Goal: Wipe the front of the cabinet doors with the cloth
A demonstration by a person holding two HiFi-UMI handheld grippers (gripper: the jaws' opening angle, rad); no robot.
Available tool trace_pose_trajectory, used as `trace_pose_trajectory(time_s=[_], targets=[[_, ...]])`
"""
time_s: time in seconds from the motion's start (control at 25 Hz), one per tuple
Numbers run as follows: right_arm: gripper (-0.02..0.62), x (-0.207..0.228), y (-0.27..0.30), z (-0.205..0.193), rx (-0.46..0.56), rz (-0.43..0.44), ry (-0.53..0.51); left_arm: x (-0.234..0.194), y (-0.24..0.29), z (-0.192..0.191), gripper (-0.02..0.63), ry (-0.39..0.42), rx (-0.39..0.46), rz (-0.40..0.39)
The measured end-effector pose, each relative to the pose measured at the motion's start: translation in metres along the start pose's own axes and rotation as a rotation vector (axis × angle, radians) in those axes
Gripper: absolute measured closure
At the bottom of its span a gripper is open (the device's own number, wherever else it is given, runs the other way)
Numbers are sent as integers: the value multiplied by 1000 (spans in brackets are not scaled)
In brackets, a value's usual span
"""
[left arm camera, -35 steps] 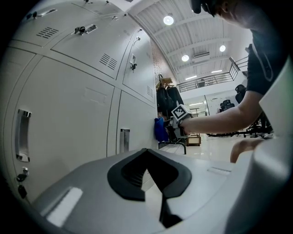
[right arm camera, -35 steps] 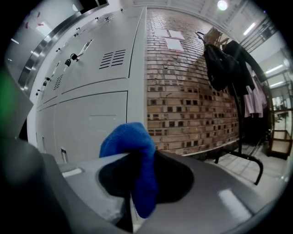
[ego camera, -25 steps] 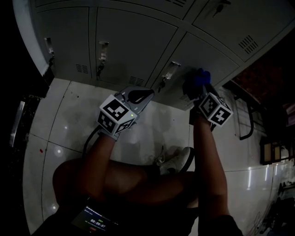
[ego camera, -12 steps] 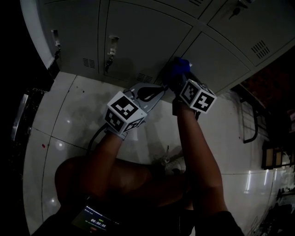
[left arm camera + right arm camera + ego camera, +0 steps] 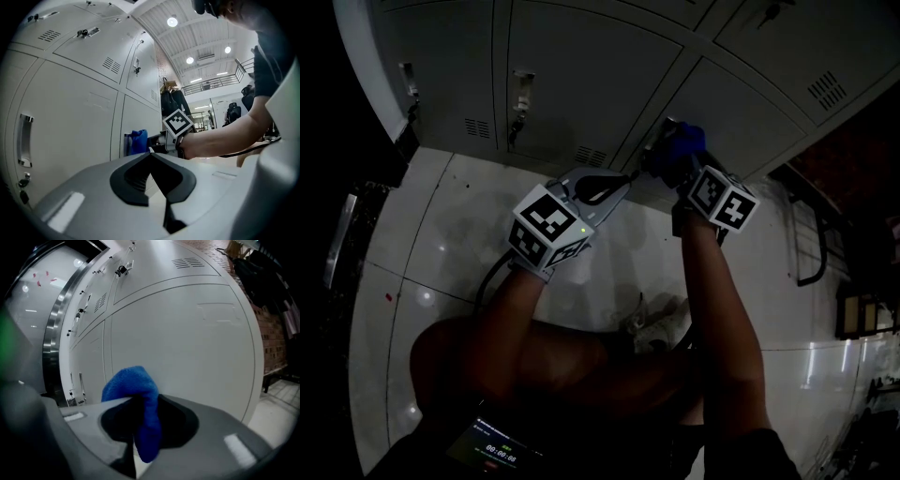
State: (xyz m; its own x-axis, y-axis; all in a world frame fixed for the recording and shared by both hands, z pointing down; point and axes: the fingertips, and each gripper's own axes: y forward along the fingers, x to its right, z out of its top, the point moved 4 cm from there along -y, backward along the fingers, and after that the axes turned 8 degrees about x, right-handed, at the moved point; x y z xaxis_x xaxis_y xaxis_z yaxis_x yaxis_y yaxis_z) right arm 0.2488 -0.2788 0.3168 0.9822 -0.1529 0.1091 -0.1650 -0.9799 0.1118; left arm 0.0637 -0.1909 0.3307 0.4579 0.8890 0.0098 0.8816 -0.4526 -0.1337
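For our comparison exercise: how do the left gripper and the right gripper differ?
The right gripper is shut on a blue cloth; the left gripper is shut on nothing. The right gripper holds its cloth against a cabinet door; the left gripper hangs off the doors. Both carry marker cubes.

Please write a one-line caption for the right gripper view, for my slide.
Right gripper shut on a blue cloth, facing a grey cabinet door.
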Motion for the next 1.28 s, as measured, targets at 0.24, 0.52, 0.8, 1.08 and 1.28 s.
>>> trace_pose_trajectory(time_s=[0.24, 0.52, 0.8, 1.08, 1.28], targets=[[518, 36, -14, 1, -12, -52, -33, 0, 0, -1, 605, 7, -7, -1], [518, 101, -41, 1, -11, -151, 10, 2, 2, -5, 606, 12, -24, -7], [518, 172, -71, -3, -13, -323, 38, 3, 3, -8, 604, 14, -33, -11], [518, 178, -83, -12, -10, -340, 21, 0, 3, -9, 604, 11, -42, -7], [518, 127, -73, -23, -11, -236, 24, -1, 2, -9, 606, 12, -37, 0]])
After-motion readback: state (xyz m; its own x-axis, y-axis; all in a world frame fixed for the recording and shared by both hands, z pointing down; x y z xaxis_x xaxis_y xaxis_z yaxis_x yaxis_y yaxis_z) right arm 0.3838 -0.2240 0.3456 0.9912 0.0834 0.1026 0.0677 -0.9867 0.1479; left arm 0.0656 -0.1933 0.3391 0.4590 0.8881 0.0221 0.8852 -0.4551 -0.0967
